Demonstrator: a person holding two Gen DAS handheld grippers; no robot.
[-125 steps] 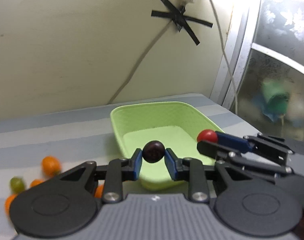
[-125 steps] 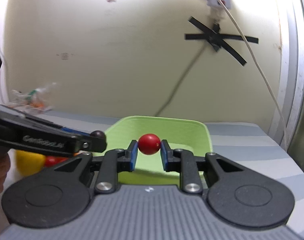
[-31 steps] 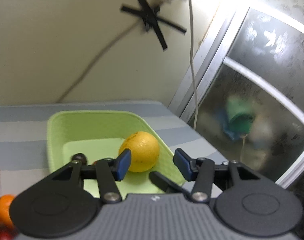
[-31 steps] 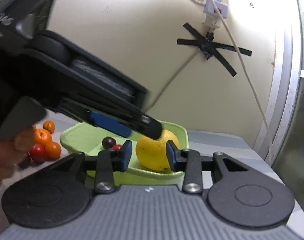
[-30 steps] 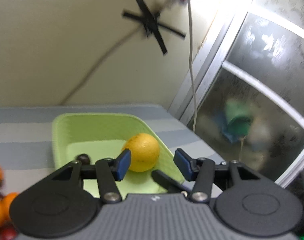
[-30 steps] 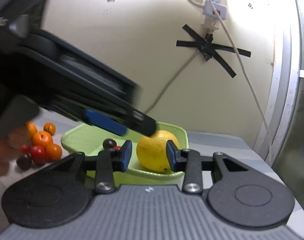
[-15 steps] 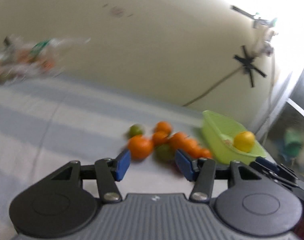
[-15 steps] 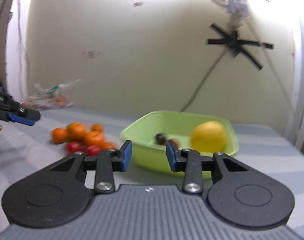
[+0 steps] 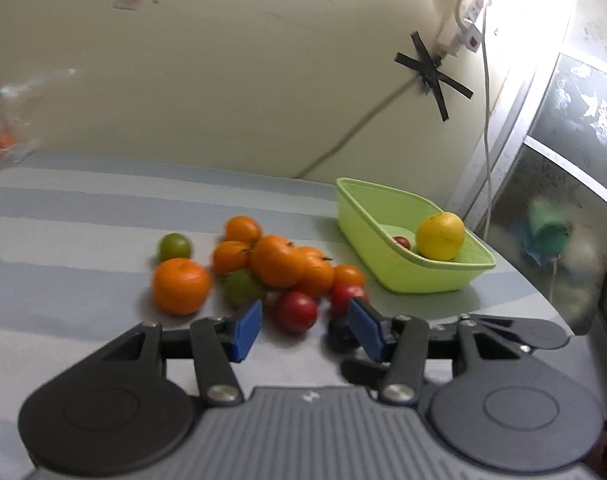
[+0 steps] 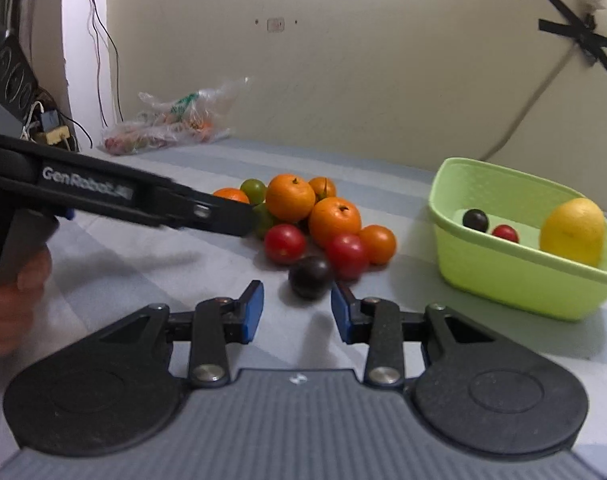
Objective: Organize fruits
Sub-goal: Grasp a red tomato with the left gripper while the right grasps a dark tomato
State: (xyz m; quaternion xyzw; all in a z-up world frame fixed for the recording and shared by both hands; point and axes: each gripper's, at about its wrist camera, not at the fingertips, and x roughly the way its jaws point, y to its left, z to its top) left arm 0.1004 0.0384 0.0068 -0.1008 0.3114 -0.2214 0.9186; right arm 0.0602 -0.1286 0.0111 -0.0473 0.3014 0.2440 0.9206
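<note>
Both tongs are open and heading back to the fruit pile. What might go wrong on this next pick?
The dark plum in front of the right tongs is round and loose on the cloth; a nudge from one finger may roll it away. The pile is packed tight, so the left tongs closing on the red tomato may knock neighbours loose. Both tongs work close together and may bump.

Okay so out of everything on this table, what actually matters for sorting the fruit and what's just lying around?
Part of the job:
- green basket
- lemon in the basket
- dark plum in front of the open right claw
- orange pile
- red tomatoes
- open left claw

Just lying about:
- plastic bag
- wall cable
- black tape cross
</note>
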